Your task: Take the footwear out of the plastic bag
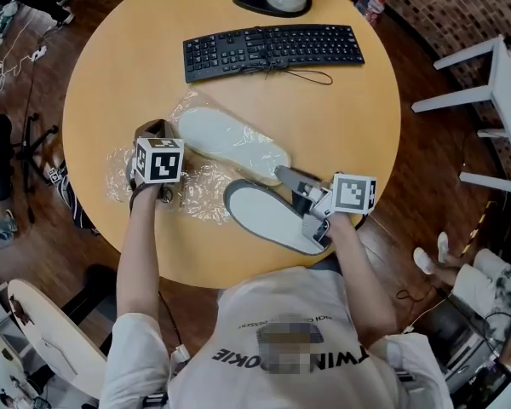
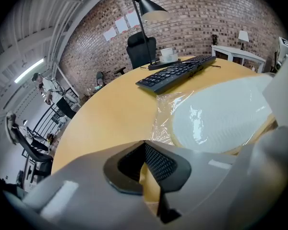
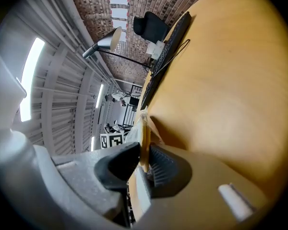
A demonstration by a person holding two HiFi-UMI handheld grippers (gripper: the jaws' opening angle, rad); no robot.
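Your right tool [image 3: 143, 163] is clamped on the thin edge of the grey-rimmed slipper [image 1: 264, 213]. The right gripper view shows the jaws pressed onto that edge from both sides. This slipper lies flat near your side of the round worktop [image 1: 358, 100], light face up with a dark rim around it. Its left end meets the crumpled film of the plastic bag [image 1: 200, 186], and you can't tell whether any of it is still inside.

Your left tool [image 2: 143, 164] is narrow, with the jaws drawn almost together and only a sliver of worktop colour showing between the pads. It sits at the left part of the bag, pointing away from you. Whether clear film is nipped between the pads can't be made out.

The white slipper [image 1: 230, 141] lies in the bag just right of the left tool. Film runs over it (glare patches show on it in the left gripper view), and it sits diagonally, toe end toward the upper left. The two slippers are roughly parallel and close, the white one farther from you.

A black keyboard [image 1: 272, 49] lies across the far side of the worktop, well apart from the bag. A lamp base [image 1: 268, 0] stands behind it at the far edge.
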